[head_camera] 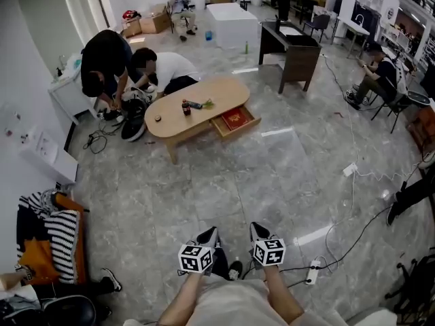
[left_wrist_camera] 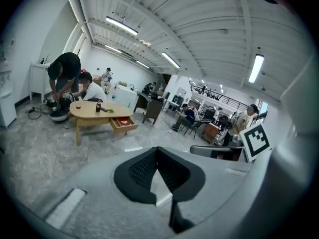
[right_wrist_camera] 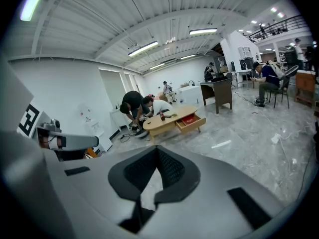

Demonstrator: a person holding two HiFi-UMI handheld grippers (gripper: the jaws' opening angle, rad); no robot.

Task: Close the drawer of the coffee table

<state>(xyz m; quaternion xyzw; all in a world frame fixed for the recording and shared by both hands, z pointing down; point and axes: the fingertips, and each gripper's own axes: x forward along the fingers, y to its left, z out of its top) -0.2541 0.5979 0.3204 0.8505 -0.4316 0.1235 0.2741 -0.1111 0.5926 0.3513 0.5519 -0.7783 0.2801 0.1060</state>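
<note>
The left gripper (head_camera: 210,234) has its fingers (left_wrist_camera: 142,168) shut tight together. Nothing is between them and they touch nothing. The right gripper (head_camera: 257,229) is the same: its fingers (right_wrist_camera: 172,169) are pressed together, with nothing in them. The two grippers are side by side, low down in front of the person, and both point at the desk.

The desk (head_camera: 217,90) is oval and made of light wood. It is well apart from the grippers, across the floor (head_camera: 224,182). The drawer (head_camera: 242,129) sticks out of the long edge of the desk that faces the person, close to the desk's right end. It is pulled out far enough to see a flat red thing (head_camera: 236,119) lying inside. A small dark bottle (head_camera: 185,107) stands near the middle of the desk top, with a few little things beside it.

The grey floor between the grippers and the front of the drawer is bare and wide. A white cable (head_camera: 353,182) lies on the floor off to the right, away from that path. Two people (head_camera: 129,66) crouch at the desk's far left end, on the other side from the drawer. A dark table (head_camera: 292,49) stands behind the desk's right end, apart from it.
</note>
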